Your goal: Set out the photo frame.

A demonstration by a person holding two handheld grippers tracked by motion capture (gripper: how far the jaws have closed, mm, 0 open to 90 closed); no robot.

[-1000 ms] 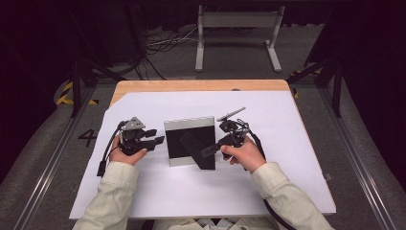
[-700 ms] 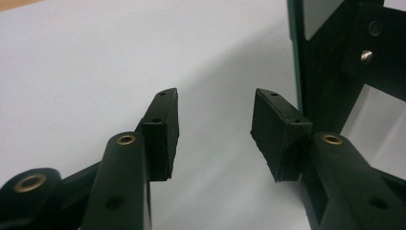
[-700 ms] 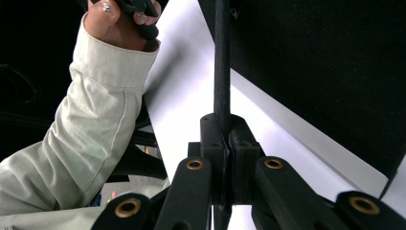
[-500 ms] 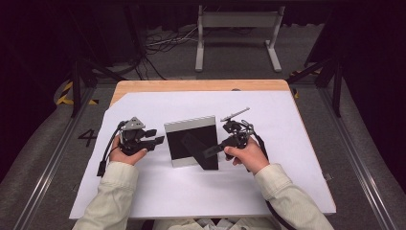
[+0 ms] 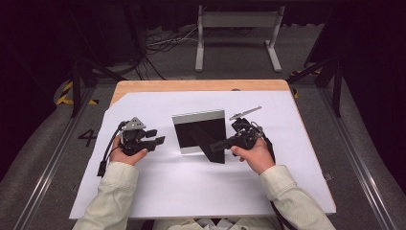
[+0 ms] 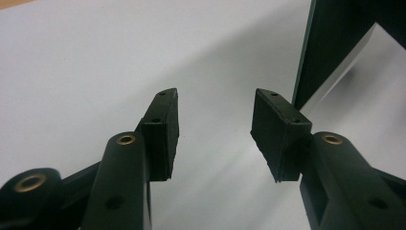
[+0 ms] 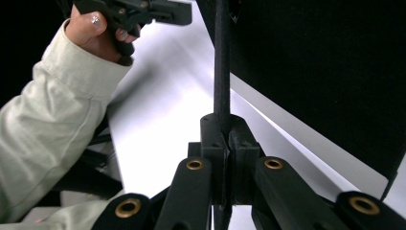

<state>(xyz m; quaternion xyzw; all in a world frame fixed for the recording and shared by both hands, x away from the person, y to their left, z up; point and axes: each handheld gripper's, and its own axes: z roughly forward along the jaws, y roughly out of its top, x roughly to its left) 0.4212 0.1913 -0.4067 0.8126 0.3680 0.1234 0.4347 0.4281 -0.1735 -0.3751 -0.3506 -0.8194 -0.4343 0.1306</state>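
A picture frame (image 5: 198, 130) with a black back and pale rim sits mid-table on the white sheet, its back toward me. Its black stand leg (image 5: 216, 151) juts out from the back at the lower right. My right gripper (image 5: 215, 146) is shut on that leg; in the right gripper view the thin leg (image 7: 221, 72) runs up from between the closed pads (image 7: 222, 139), with the frame back (image 7: 325, 72) to the right. My left gripper (image 5: 157, 138) rests left of the frame, open and with nothing in it; its jaws (image 6: 215, 129) gape beside the frame's edge (image 6: 330, 52).
The white sheet (image 5: 158, 191) covers most of the wooden table (image 5: 191, 86). A metal stand (image 5: 237, 38) and cables lie on the floor beyond. Rails run along both sides of the table.
My right hand has shifted a little to the right and upward with the stand leg in its grip. The left hand has kept still.
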